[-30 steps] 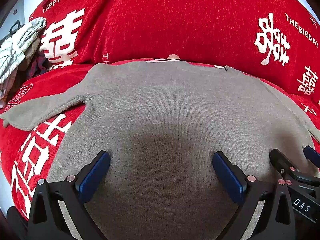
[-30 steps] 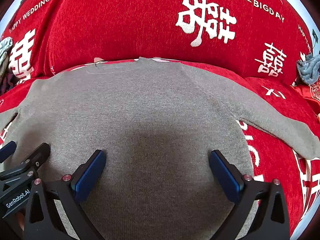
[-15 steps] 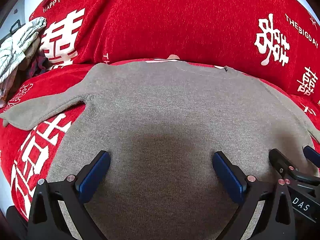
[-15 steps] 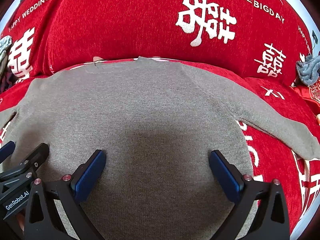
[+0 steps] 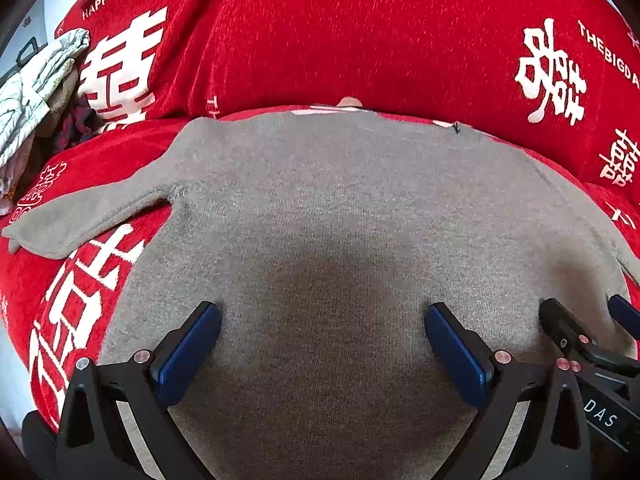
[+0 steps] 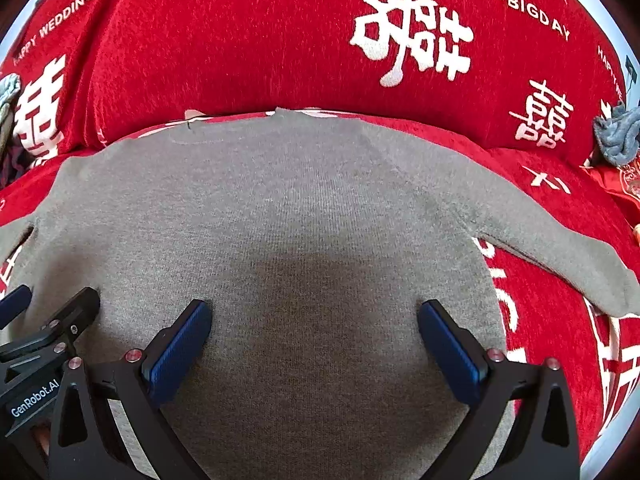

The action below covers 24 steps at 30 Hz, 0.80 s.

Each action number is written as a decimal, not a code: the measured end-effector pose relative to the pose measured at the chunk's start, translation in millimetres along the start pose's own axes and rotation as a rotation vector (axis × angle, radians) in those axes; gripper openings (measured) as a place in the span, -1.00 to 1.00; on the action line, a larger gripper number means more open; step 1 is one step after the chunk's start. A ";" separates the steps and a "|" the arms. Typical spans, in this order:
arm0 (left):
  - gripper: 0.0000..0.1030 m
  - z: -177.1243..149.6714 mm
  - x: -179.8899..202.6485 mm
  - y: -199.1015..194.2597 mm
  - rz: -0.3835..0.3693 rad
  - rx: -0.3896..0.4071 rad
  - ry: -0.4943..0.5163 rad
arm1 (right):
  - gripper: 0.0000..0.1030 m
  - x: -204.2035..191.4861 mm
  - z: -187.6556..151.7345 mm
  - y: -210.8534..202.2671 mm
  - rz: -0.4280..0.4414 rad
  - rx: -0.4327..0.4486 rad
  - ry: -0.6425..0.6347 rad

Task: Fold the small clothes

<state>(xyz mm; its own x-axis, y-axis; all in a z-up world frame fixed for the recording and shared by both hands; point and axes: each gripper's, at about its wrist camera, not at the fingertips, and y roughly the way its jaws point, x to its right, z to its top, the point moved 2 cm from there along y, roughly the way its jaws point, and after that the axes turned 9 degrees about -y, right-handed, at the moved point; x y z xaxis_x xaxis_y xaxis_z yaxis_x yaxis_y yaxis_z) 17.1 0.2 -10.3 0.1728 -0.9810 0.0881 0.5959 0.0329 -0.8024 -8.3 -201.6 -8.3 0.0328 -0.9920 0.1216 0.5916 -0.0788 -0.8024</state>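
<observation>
A small grey knit sweater lies flat on a red sofa seat, neckline toward the backrest, both sleeves spread sideways. It also shows in the right wrist view. Its left sleeve points left, its right sleeve points right. My left gripper is open and empty, hovering over the lower left part of the sweater body. My right gripper is open and empty over the lower right part. Each gripper shows at the edge of the other's view.
The red sofa cover with white characters rises as a backrest behind the sweater. A pile of light clothes lies at the far left. A grey-blue bundle sits at the far right on the sofa.
</observation>
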 end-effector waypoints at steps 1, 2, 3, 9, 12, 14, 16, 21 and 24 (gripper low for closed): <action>0.99 0.7 -0.3 0.4 -0.001 -0.008 -0.001 | 1.00 0.0 0.3 -0.1 -0.002 -0.009 0.004; 0.99 0.7 -0.7 0.9 -0.002 -0.012 -0.001 | 1.00 -0.2 0.6 0.1 -0.004 -0.011 0.002; 0.99 0.4 -0.7 0.9 -0.003 -0.012 0.002 | 1.00 -0.8 0.6 0.1 -0.006 -0.011 -0.006; 0.99 2.2 -0.8 1.6 -0.010 -0.048 0.029 | 1.00 -0.2 4.0 1.8 0.000 -0.034 -0.007; 0.99 5.5 1.1 1.5 -0.001 -0.086 0.044 | 1.00 0.7 9.7 2.7 0.019 -0.087 -0.024; 0.99 7.9 1.9 -0.1 0.004 -0.103 0.055 | 1.00 3.1 13.6 -1.6 0.038 -0.104 -0.019; 0.99 8.5 3.2 -4.4 0.001 -0.095 0.064 | 1.00 4.8 17.0 -10.2 0.041 -0.082 -0.013; 0.99 11.5 2.3 -20.0 -0.027 -0.015 0.029 | 1.00 -2.2 27.3 -28.8 0.021 -0.050 -0.066; 0.99 13.8 -1.1 -24.5 -0.040 -0.012 0.003 | 1.00 -3.3 29.2 -34.7 0.030 -0.039 -0.067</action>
<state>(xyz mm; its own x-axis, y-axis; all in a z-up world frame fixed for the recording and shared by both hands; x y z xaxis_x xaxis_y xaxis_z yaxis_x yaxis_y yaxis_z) 13.1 3.1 17.4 0.1469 -0.9820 0.1188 0.5928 -0.0088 -0.8053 -5.4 -192.7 36.3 0.1049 -0.9853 0.1351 0.5581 -0.0541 -0.8280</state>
